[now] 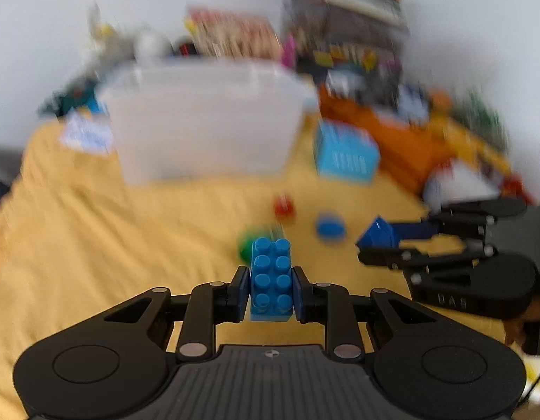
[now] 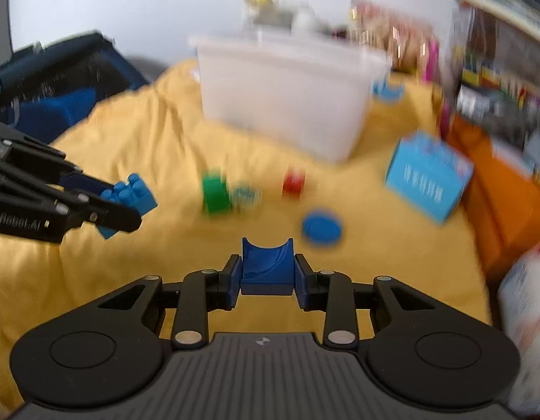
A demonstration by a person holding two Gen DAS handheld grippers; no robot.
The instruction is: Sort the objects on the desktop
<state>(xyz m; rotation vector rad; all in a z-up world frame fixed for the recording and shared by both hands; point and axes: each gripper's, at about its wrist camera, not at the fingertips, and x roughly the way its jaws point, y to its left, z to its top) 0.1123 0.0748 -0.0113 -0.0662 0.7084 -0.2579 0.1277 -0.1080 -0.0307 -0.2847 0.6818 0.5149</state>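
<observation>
My left gripper (image 1: pixel 271 292) is shut on a light blue studded brick (image 1: pixel 271 276) and holds it above the yellow cloth; it also shows in the right wrist view (image 2: pixel 124 206) at the left. My right gripper (image 2: pixel 267 273) is shut on a dark blue curved block (image 2: pixel 267 262); it shows in the left wrist view (image 1: pixel 371 245) at the right. On the cloth lie a green block (image 2: pixel 215 194), a red block (image 2: pixel 293 182), a blue round disc (image 2: pixel 321 227) and a small teal piece (image 2: pixel 247 194). A translucent white bin (image 2: pixel 287 91) stands behind them.
A light blue box (image 2: pixel 429 180) lies right of the bin. Orange fabric (image 2: pixel 507 203) and stacked boxes (image 2: pixel 497 70) fill the right side. A dark blue bag (image 2: pixel 56 84) sits at the left. A white packet (image 2: pixel 525 322) is at the near right.
</observation>
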